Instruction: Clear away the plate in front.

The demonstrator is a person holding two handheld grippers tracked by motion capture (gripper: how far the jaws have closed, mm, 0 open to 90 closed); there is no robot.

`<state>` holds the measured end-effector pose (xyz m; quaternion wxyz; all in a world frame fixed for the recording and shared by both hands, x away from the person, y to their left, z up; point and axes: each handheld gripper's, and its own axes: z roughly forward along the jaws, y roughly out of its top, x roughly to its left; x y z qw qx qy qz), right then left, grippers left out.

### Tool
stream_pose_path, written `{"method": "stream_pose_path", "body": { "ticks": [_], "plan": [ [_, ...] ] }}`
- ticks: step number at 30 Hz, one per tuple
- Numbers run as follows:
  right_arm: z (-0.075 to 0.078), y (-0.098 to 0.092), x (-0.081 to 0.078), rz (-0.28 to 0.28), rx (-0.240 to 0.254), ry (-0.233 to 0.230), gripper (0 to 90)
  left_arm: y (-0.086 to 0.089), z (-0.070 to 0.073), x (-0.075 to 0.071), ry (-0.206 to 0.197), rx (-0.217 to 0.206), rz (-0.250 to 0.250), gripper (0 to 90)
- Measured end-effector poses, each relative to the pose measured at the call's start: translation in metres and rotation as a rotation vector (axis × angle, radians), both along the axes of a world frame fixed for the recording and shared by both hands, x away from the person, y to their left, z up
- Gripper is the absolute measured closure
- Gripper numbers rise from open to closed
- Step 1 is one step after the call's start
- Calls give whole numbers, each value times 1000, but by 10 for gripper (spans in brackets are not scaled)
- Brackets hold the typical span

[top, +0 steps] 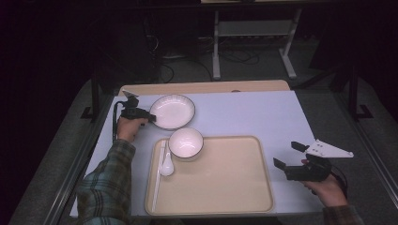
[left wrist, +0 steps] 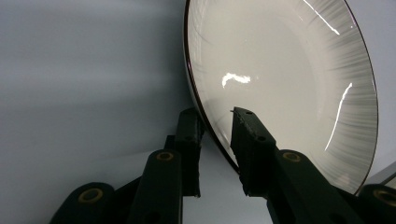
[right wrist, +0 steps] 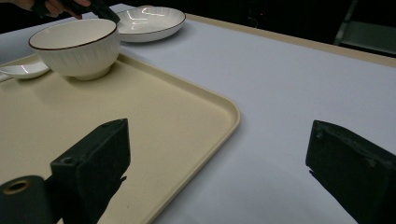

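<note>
A white ribbed plate (top: 172,111) with a dark rim lies on the table behind the tray. My left gripper (top: 151,117) reaches its left edge. In the left gripper view the plate (left wrist: 289,84) has its rim between the jaws of my left gripper (left wrist: 215,114), one jaw outside and under it, the other over the inside. A gap shows, so the pads are not pressing. My right gripper (top: 287,154) hovers wide open beside the tray's right edge, holding nothing, and its own view shows my right gripper (right wrist: 219,128) with jaws far apart.
A beige tray (top: 225,187) holds a white bowl (top: 186,143) at its far left corner and a white spoon (top: 167,165) beside it. A pair of thin pale sticks (top: 157,178) lies along the tray's left side. A tan strip (top: 206,87) borders the table's far edge.
</note>
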<state>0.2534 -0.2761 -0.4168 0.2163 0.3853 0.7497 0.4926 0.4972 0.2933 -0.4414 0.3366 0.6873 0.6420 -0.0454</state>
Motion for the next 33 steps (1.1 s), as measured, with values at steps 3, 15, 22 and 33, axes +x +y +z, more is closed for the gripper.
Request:
{"method": "stream_pose_path", "body": {
  "ticks": [3, 15, 22, 33],
  "plan": [
    [0, 0, 0, 1, -1, 1, 57, 1, -2, 2, 10, -25, 9, 716],
    [0, -1, 1, -2, 2, 2, 58, 3, 4, 2, -25, -112, 56, 827],
    [0, -1, 1, 0, 3, -2, 58, -5, 19, 0, -93, -89, 35, 853],
    [0, -2, 1, -5, 5, -5, 58, -20, 57, 6, -217, -46, 0, 841]
  ]
}}
